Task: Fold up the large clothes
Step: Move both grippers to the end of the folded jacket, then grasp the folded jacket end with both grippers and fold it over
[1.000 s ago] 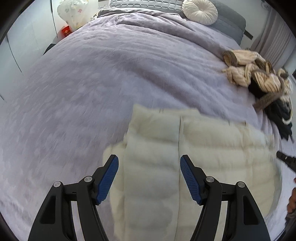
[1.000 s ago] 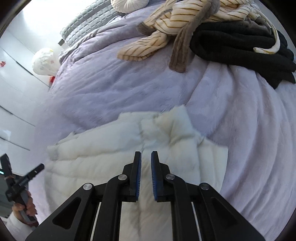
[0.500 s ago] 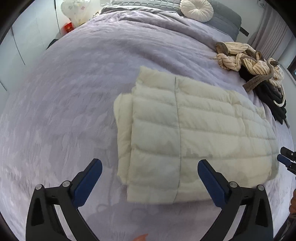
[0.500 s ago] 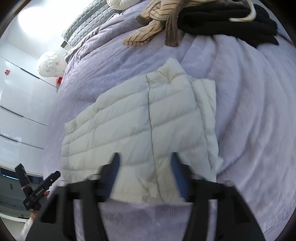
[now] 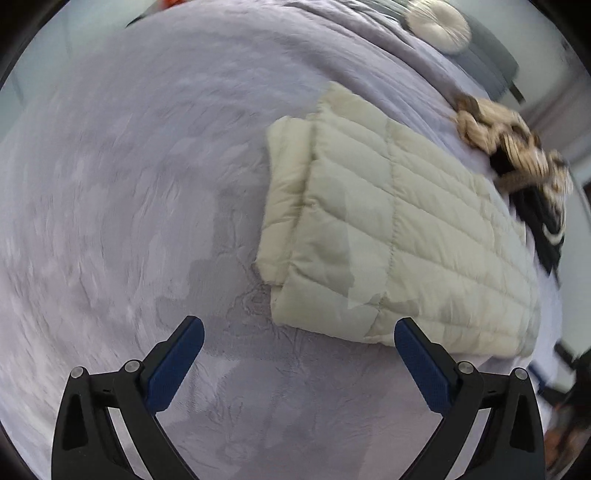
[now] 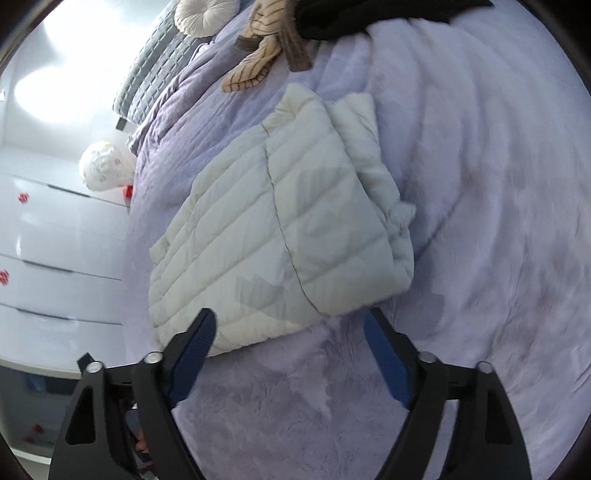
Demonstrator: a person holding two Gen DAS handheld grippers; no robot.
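Quilted cream jacket [image 5: 399, 236] lies folded on the lavender bedspread [image 5: 129, 184], at two o'clock from the left gripper [image 5: 299, 354]; both it and the right gripper [image 6: 290, 347] gape wide, empty.

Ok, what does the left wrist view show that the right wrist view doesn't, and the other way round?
Only the left wrist view shows the open left tool and a dark object at the right edge, too blurred to identify.

Only the right wrist view shows the open right tool, the white drawer fronts and a white patterned bag.

Both show the folded cream puffer jacket lying free on the lavender bedspread, the round cream cushion and the striped-and-black clothes pile.
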